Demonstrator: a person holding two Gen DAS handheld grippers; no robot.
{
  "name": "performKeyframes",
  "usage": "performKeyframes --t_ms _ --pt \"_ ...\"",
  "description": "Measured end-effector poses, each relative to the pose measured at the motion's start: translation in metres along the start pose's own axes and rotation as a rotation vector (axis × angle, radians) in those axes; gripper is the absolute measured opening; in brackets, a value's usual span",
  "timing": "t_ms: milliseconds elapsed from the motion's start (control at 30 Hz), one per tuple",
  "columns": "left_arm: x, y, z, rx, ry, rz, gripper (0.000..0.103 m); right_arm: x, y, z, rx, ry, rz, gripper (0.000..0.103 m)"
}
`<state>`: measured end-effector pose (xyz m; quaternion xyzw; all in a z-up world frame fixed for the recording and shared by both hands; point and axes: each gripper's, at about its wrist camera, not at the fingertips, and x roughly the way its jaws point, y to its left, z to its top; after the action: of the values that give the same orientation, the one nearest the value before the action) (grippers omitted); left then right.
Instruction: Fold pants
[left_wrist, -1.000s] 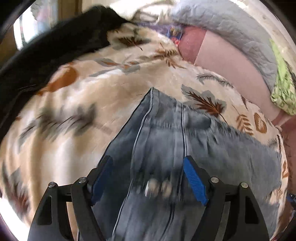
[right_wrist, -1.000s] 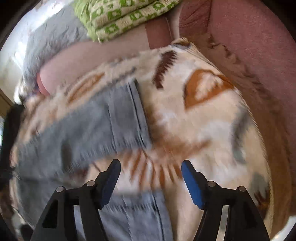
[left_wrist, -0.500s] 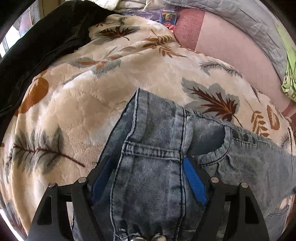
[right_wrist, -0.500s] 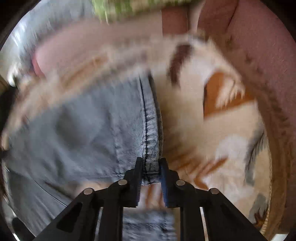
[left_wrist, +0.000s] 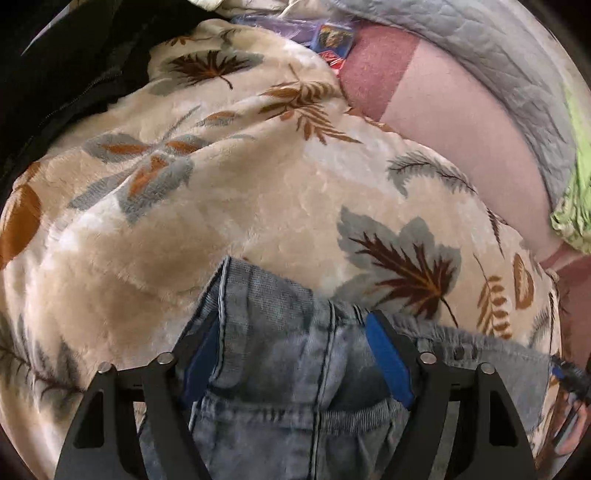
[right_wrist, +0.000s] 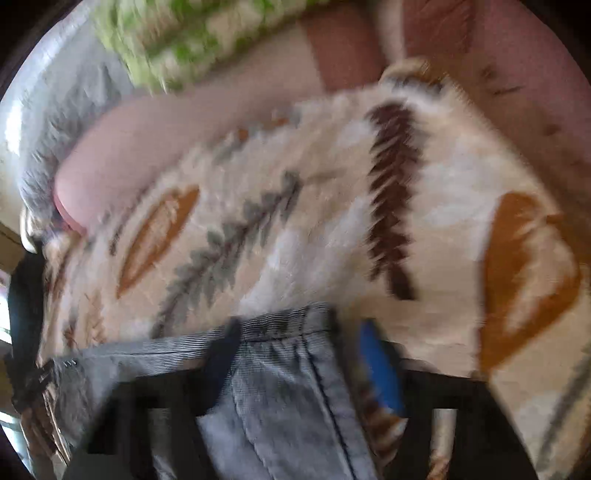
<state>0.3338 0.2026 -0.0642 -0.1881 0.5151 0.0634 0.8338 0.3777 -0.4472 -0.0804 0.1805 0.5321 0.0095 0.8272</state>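
Light-wash denim pants (left_wrist: 291, 373) bunched at the near edge of a cream plush blanket with a leaf print (left_wrist: 229, 206), top hem and a dark-stitched seam running down between the fingers of the left gripper (left_wrist: 295, 363). Blue pads (left_wrist: 388, 365) either side of the denim fold, jaws closing with the fabric between them; left pad partly hidden behind the fold, so firm contact not confirmed. Elastic waistband with small studs trailing off right toward frame edge

Right wrist view blurred. Same pants (right_wrist: 280, 376) at the bottom, hem edge across the right gripper (right_wrist: 299, 354). Blue pad (right_wrist: 380, 369) visible clear of the denim on the right side, dark left finger overlapping the cloth; gap looks fairly wide, cloth lying between the fingers, squeeze on it not evident, blur limits certainty

Beyond the blanket: pink sheet (left_wrist: 461, 122) along the far side, grey quilted cover (left_wrist: 498, 55) behind it, green patterned fabric (left_wrist: 576, 184) at far right. Black garment with zipper (left_wrist: 74, 66) at upper left, colourful packet (left_wrist: 332, 40) tucked at the blanket's top edge. Right view: pink sheet (right_wrist: 155, 136), green-white fabric (right_wrist: 192, 33), reddish upholstery (right_wrist: 480, 44) top right
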Motion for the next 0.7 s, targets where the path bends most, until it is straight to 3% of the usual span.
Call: performKeyframes --t_ms 33,133,333,433,600,700 --pt "0.0 -0.001 0.003 0.007 -0.006 0.01 0.047 0.005 0.004 -0.002 -0.019 0.01 -0.03 0.03" --pt "0.008 0.002 0.01 0.003 0.028 0.043 0.021 0.004 0.012 -0.007 -0.051 -0.005 -0.067 0.023" --pt "0.006 0.005 0.014 0.019 0.021 0.06 0.003 -0.01 0.017 -0.008 -0.086 -0.022 -0.082 0.02" --pt "-0.004 0.005 0.012 0.034 -0.006 0.064 0.002 -0.022 0.019 -0.006 -0.087 -0.038 -0.078 0.018" --pt "-0.06 0.004 0.004 0.062 -0.115 0.003 0.002 -0.068 0.022 -0.016 -0.079 -0.123 -0.02 0.018" --pt "-0.117 0.004 -0.017 0.087 -0.196 -0.067 0.002 -0.114 0.02 -0.033 -0.085 -0.19 0.022 0.018"
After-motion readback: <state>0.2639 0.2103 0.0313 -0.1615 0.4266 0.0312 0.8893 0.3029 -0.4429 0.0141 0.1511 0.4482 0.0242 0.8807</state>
